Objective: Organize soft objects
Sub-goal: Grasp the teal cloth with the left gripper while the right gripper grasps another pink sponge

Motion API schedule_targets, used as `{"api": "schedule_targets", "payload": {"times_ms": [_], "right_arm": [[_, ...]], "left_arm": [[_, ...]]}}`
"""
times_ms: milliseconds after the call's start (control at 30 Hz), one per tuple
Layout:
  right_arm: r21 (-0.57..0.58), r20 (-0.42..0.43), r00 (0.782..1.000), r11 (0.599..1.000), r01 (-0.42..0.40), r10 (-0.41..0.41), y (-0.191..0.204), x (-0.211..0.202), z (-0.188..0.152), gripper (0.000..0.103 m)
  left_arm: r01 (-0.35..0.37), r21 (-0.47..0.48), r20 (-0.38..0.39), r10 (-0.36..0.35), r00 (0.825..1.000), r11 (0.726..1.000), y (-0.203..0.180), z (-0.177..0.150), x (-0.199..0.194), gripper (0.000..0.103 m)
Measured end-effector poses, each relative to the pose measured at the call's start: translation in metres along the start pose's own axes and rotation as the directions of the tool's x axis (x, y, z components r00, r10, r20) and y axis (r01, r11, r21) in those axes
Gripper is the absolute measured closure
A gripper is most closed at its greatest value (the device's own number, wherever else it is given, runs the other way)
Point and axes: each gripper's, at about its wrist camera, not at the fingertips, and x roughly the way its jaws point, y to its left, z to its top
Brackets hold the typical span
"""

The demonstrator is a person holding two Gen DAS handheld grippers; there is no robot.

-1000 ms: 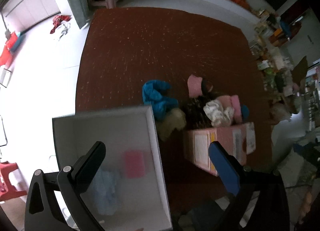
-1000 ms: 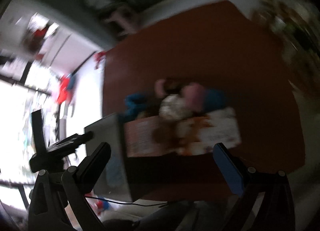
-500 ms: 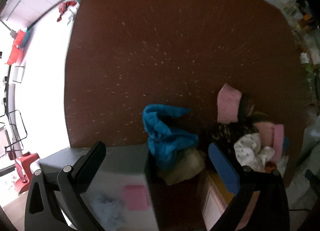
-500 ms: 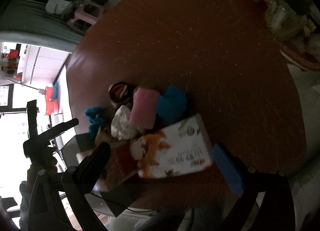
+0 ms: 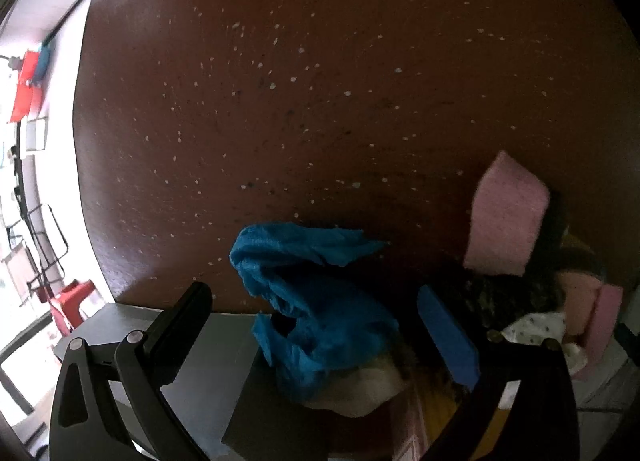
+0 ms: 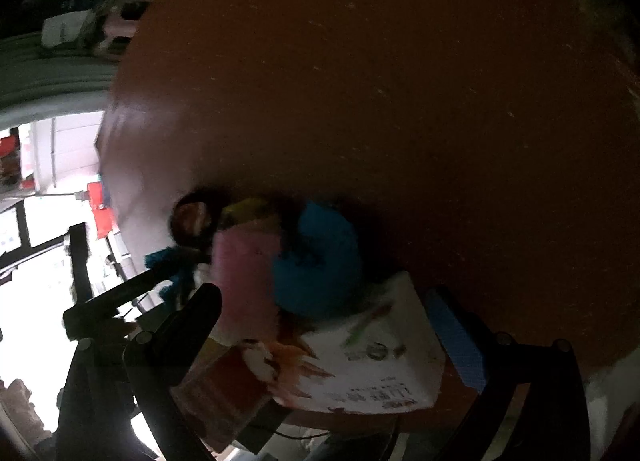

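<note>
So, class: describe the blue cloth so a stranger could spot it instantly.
Start at the brown table, then its near edge, where soft things are heaped. The blue cloth lies crumpled between the left gripper's open fingers, the only bright blue piece beside the pink sponge.

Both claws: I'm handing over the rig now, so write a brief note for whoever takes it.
Left claw: open, empty, above the blue cloth.
Right claw: open, empty, over the printed box.
Blue cloth lies heaped by the grey box, on a cream cloth. Pink cloths and others sit piled at the printed box.
Done: cannot tell from these views.
Left: probably take the blue cloth, then the rest of the pile.
</note>
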Motion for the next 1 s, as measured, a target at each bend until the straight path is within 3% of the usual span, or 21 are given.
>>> {"api": "schedule_targets", "payload": {"times_ms": [67,167,300,367,400,433,467,500,567,633,667,867,1000], "right_arm": [[-0.028,0.014,1.0,0.999,-0.019,0.02,0.007,-0.005,0.001,0.0],[-0.175,0.039,0.999,0.984,-0.025,0.032,0.037,-0.012,0.002,0.0],[-0.328,-0.016,1.0,0.945,-0.008,0.003,0.079,0.007,0.002,0.0],[-0.332,-0.041,0.999,0.943,-0.002,-0.013,0.085,0.021,0.004,0.006],[-0.325,-0.057,0.998,0.946,0.003,-0.022,0.086,0.028,0.006,0.018],[-0.315,-0.074,0.997,0.949,0.005,-0.03,0.085,0.034,0.008,0.035],[-0.31,-0.093,0.995,0.951,0.006,-0.037,0.085,0.041,0.01,0.044],[-0.31,-0.102,0.993,0.95,0.018,-0.052,0.084,0.045,0.01,0.058],[-0.31,-0.113,0.989,0.949,0.057,-0.096,0.079,0.049,0.012,0.065],[-0.268,-0.127,0.99,0.963,0.027,-0.063,0.07,0.046,0.018,0.074],[-0.241,-0.126,0.991,0.97,0.01,-0.041,0.066,0.041,0.02,0.078],[-0.179,-0.054,0.998,0.983,-0.042,0.033,0.04,0.006,0.03,0.079],[-0.144,-0.014,0.998,0.987,-0.066,0.064,0.025,-0.006,0.031,0.079]], "left_arm": [[0.005,0.001,-0.02,-0.005,1.0,1.0,0.001,0.002,0.006,0.0],[0.0,0.019,-0.048,0.001,0.999,1.0,-0.003,0.005,0.016,0.0],[0.022,0.031,-0.071,-0.02,0.997,0.999,-0.006,0.005,0.027,0.004],[0.032,0.039,-0.081,-0.029,0.996,0.999,-0.006,0.006,0.031,0.006],[0.035,0.043,-0.082,-0.031,0.996,0.998,-0.006,0.006,0.033,0.007],[0.038,0.048,-0.083,-0.034,0.996,0.998,-0.008,0.007,0.034,0.012],[0.041,0.051,-0.084,-0.037,0.996,0.998,-0.007,0.007,0.035,0.023],[0.062,0.049,-0.086,-0.057,0.995,0.997,-0.007,0.007,0.035,0.027],[0.106,0.039,-0.087,-0.102,0.991,0.994,-0.006,0.006,0.033,0.053],[0.109,0.048,-0.077,-0.105,0.991,0.993,-0.005,0.006,0.028,0.073],[0.106,0.053,-0.069,-0.103,0.992,0.993,-0.004,0.007,0.024,0.074],[0.146,0.032,0.023,-0.147,0.989,0.989,0.008,0.005,-0.002,0.077],[0.184,0.005,0.103,-0.184,0.978,0.983,0.025,0.002,-0.026,0.077]]}}
